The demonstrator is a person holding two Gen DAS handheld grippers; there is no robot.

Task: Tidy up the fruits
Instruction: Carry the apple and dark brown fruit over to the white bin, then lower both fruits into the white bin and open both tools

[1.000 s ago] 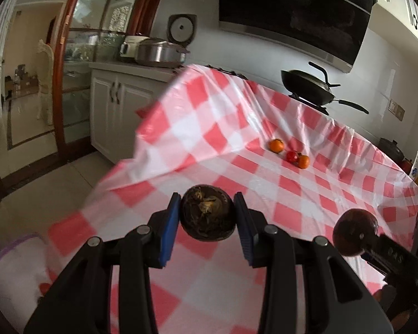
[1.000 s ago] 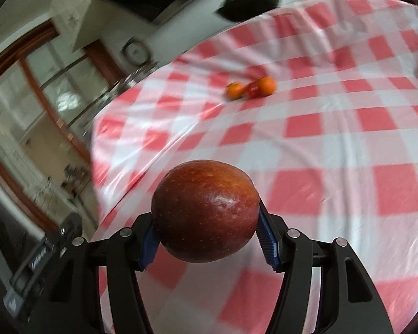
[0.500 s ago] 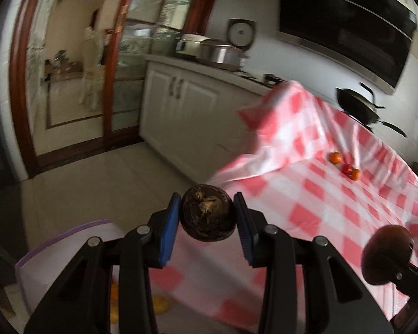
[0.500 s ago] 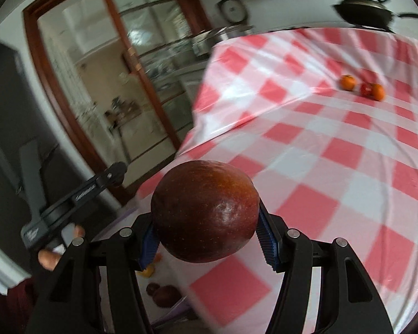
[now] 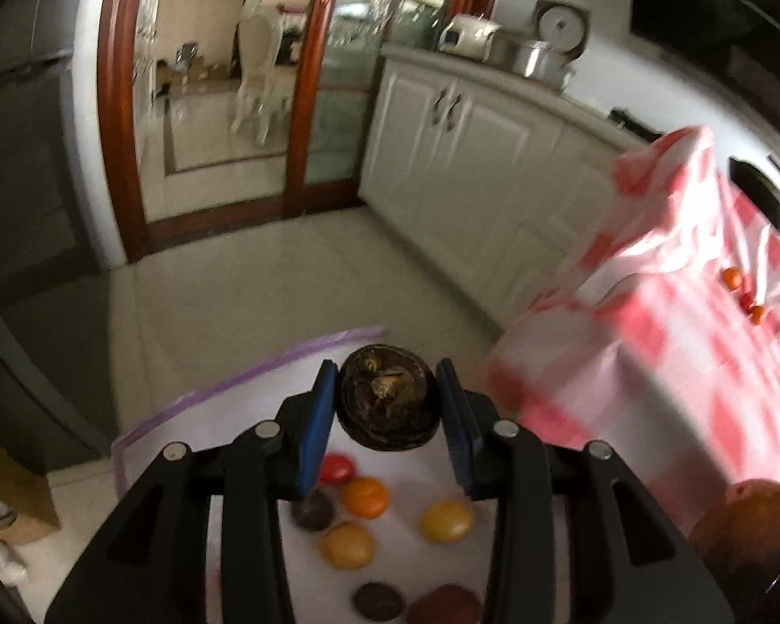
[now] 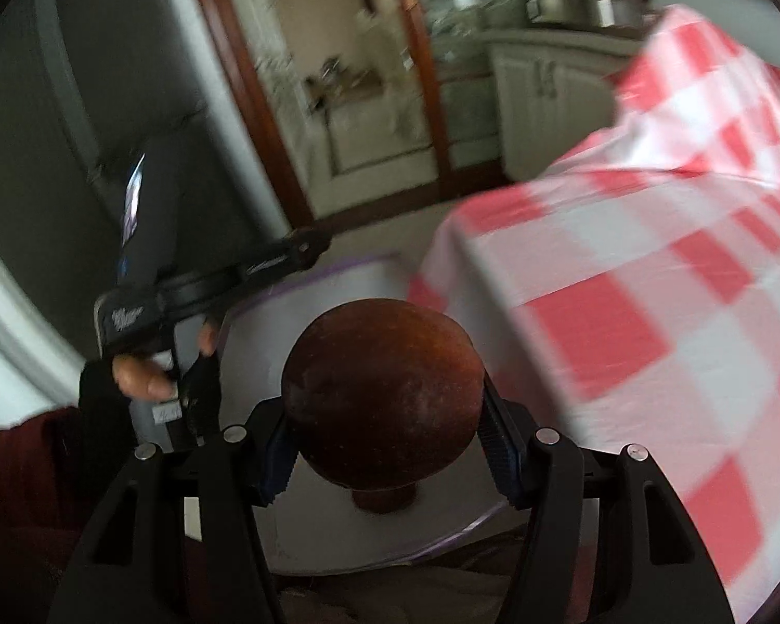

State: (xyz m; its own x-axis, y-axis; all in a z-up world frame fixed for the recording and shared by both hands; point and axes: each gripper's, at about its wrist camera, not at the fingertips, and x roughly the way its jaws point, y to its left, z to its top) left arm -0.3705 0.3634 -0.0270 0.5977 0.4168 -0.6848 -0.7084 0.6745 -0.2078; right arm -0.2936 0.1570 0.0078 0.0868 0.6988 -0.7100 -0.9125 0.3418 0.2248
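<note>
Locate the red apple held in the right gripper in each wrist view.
Left wrist: the red apple sits at the lower right edge, partly cut off.
Right wrist: it fills the lower centre, clamped in the right gripper.
Shared landmark: the red-checked tablecloth, on the right in both.

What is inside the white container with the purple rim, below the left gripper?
In the white container lie loose fruits: a red one, an orange one, two yellow ones, several dark ones. The left gripper and its dark fruit hide part of the inside.
</note>
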